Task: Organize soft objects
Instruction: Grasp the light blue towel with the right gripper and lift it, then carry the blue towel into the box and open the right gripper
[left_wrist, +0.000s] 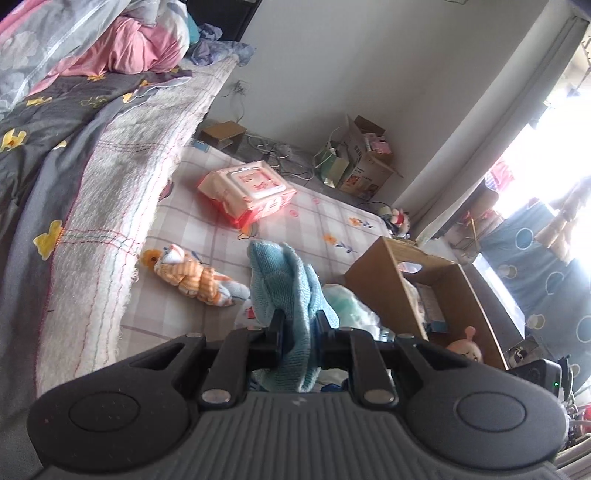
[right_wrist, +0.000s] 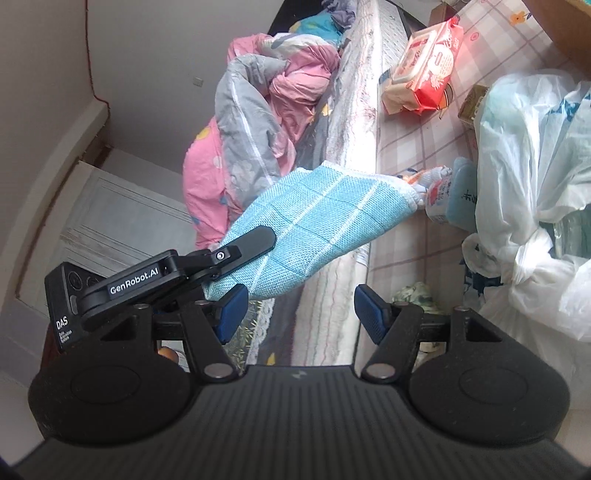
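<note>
The left gripper (left_wrist: 298, 325) has its fingers clamped on the light-blue woven cloth (left_wrist: 288, 284); the right gripper (right_wrist: 295, 310), fingers wide and empty, should pinch the cloth's free hanging edge.

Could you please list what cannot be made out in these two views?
- Cardboard box contents: left wrist view, hidden by its walls.
- White plastic bag contents: right wrist view, film too cloudy.
- Scene outside the window: left wrist view, washed out by glare.
- Lower end of the blue towel: left wrist view, behind the left hand-held gripper.
</note>
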